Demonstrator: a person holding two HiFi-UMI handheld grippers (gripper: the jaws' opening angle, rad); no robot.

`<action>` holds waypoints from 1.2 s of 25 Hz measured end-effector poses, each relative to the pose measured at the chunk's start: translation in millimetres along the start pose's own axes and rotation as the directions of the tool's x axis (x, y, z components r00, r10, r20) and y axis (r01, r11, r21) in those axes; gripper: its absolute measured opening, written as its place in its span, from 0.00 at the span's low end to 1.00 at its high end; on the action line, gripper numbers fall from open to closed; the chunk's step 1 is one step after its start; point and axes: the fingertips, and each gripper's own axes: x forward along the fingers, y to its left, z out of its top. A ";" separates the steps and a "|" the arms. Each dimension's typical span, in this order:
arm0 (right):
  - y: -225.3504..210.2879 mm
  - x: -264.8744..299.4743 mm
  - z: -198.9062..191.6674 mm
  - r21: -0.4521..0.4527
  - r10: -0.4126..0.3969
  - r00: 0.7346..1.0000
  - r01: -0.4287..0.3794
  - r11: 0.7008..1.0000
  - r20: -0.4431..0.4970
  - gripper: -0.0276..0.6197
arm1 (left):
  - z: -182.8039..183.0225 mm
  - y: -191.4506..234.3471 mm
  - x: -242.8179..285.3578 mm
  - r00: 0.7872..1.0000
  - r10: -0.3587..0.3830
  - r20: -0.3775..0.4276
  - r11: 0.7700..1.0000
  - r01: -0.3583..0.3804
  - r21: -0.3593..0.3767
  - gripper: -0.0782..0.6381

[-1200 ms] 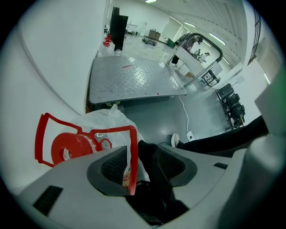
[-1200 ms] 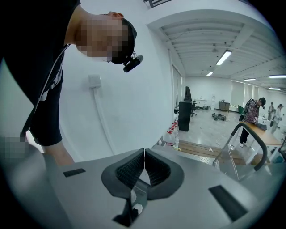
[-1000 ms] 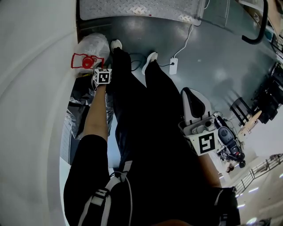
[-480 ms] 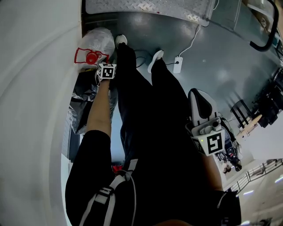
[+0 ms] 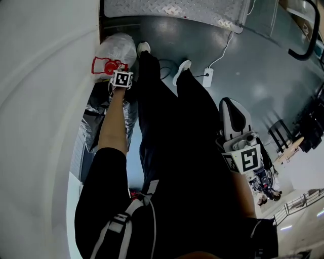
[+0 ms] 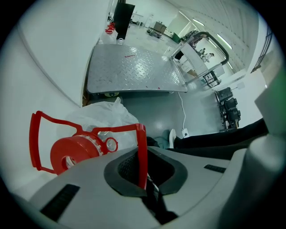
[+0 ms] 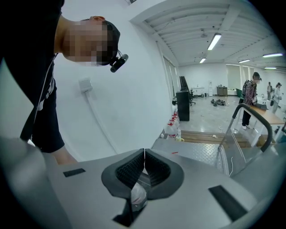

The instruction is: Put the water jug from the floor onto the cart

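Low against the wall (image 5: 40, 101), the water jug (image 5: 117, 50) stood on the floor (image 5: 243, 66) near the cart (image 5: 172, 9). The left tongs (image 6: 144, 181) had just closed onto its red handle (image 6: 142, 152); the right tongs (image 7: 144, 166) were pressed together, empty.

Person dressed in black: black short-sleeved top (image 5: 101, 174), black long trousers (image 5: 162, 126), white shoes (image 5: 183, 66).
Grey webbing straps (image 5: 119, 222) at the waist; left claw (image 6: 144, 156) and right claw (image 7: 144, 154) pale grey, each with a black-and-white marker cube (image 5: 122, 79).

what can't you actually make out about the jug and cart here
- Water jug body: in the left gripper view, hidden behind the left gripper; in the head view, under crumpled plastic wrap.
- Cart: head view, cut off by the top edge.
- Left jaws: head view, covered by the marker cube.
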 end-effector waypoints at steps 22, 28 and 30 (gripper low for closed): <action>1.7 -20.9 39.6 0.035 -0.034 0.978 0.028 0.999 0.206 0.07 | -18.6 -27.9 -62.2 0.996 -0.079 0.029 0.977 0.083 -0.196 0.15; 8.6 1.5 64.2 -0.018 -0.017 0.974 0.022 1.000 0.228 0.07 | 2.7 -12.2 -86.5 0.995 -0.078 0.056 0.959 0.091 -0.268 0.15; 12.8 6.9 71.6 -0.033 -0.017 0.972 0.026 0.999 0.236 0.07 | 8.7 -3.5 -90.4 0.995 -0.073 0.072 0.949 0.091 -0.302 0.15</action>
